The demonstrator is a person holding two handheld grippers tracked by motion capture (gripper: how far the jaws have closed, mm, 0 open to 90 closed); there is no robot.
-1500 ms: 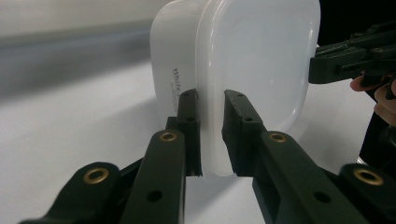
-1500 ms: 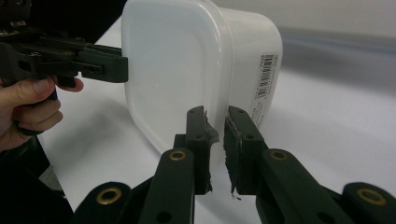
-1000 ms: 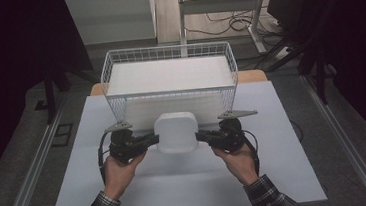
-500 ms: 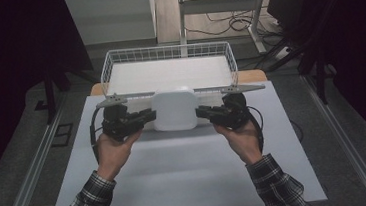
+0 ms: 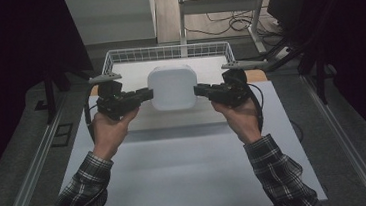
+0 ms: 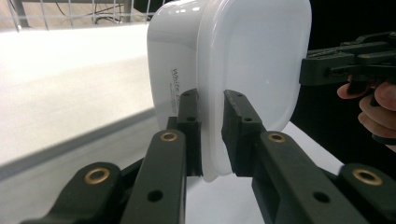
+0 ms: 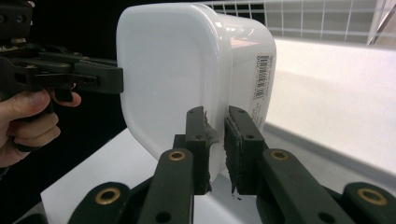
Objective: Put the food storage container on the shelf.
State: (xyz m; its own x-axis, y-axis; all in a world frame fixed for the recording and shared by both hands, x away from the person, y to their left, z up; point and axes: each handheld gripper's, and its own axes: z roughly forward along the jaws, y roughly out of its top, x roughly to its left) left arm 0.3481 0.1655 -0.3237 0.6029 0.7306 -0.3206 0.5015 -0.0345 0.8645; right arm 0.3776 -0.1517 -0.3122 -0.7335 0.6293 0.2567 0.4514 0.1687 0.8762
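Bench, white, wire basket at far edge. I hold white tub aloft over bench, just before basket. Tub looks rigid, light, glossy plastic, likely slippery; lid rim best purchase. Left gripper pinching left rim, right gripper pinching right rim, both clamped on it.

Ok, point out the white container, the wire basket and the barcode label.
white container (image 5: 172,86), high view, its flat face.
wire basket (image 5: 166,51), high view, its far wall.
barcode label (image 7: 262,74), right gripper view, the bars.
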